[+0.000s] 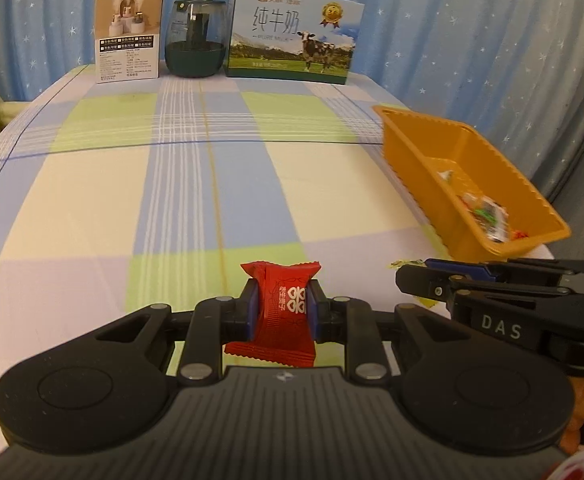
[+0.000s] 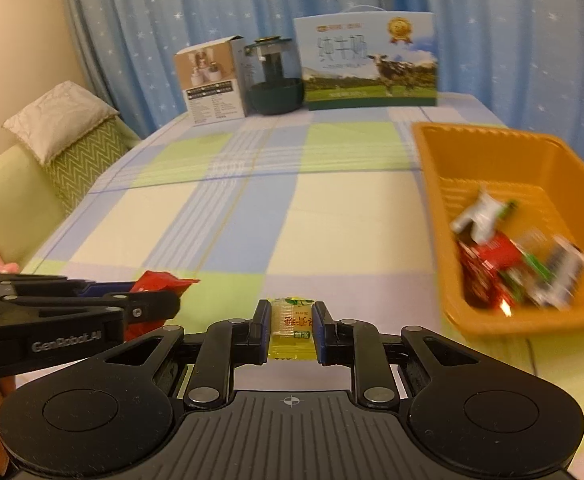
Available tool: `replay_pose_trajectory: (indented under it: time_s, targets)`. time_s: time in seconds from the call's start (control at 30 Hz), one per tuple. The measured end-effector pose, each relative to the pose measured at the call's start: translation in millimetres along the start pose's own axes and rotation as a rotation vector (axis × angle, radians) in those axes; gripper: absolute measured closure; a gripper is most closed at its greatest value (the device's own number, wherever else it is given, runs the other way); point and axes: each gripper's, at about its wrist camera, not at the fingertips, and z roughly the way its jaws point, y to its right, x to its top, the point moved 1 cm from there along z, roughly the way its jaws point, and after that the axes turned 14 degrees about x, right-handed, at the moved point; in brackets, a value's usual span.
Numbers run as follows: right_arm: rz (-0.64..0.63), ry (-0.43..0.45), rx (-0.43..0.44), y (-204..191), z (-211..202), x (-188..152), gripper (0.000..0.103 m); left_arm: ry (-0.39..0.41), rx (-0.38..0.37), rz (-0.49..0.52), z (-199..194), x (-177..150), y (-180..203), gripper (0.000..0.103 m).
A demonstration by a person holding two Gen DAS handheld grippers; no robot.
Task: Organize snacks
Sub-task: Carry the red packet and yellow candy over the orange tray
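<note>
My left gripper (image 1: 280, 306) is shut on a red snack packet (image 1: 281, 312) with white characters, held above the checked tablecloth (image 1: 131, 200). My right gripper (image 2: 292, 322) is shut on a small yellow snack packet (image 2: 292, 328). The two grippers are side by side: in the left wrist view the right gripper (image 1: 408, 278) shows at the right edge, and in the right wrist view the left gripper (image 2: 171, 300) with the red packet (image 2: 159, 282) shows at the left. An orange plastic basket (image 1: 420, 148) (image 2: 492, 152) holding several wrapped snacks (image 2: 520, 260) sits on the table's right side, ahead and to the right of both grippers.
At the table's far edge stand a small beige product box (image 1: 128, 36), a dark green glass humidifier (image 1: 195, 38) and a milk carton box with a cow picture (image 1: 294, 32). Blue starry curtains hang behind. A green sofa with a cushion (image 2: 59, 120) lies left of the table.
</note>
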Motion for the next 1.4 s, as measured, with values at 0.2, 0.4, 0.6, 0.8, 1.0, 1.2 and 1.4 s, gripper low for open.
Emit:
replay_pose_trajectory:
  time_s: [0.2,0.4,0.6,0.8,1.0,1.2,1.4]
  targets:
    - [0.029,0.024,-0.054,7.7,-36.4,-15.7,0.081,-0.006,-0.025,-0.034,-25.6,-16.6,24.3,0.081]
    - [0.083,0.054,-0.105,19.3,-70.8,-29.8,0.081,0.006,-0.056,-0.015,-42.4,-22.6,54.0,0.081]
    - [0.114,0.112,-0.145,32.2,-102.5,-31.9,0.081,0.012,-0.088,0.016,-52.4,-21.0,80.7,0.081]
    - [0.127,0.166,-0.163,36.3,-125.1,-30.5,0.081,0.028,-0.118,0.026,-60.4,-15.1,101.9,0.081]
    - [0.13,0.226,-0.19,39.8,-146.6,-16.0,0.081,0.047,-0.145,0.034,-64.4,-5.8,115.9,0.081]
    - [0.113,0.248,-0.215,54.8,-161.7,1.5,0.081,0.057,-0.169,0.036,-63.6,4.9,128.4,0.081]
    - [0.124,0.252,-0.23,81.3,-165.9,16.6,0.081,0.069,-0.19,0.038,-57.1,20.3,143.0,0.081]
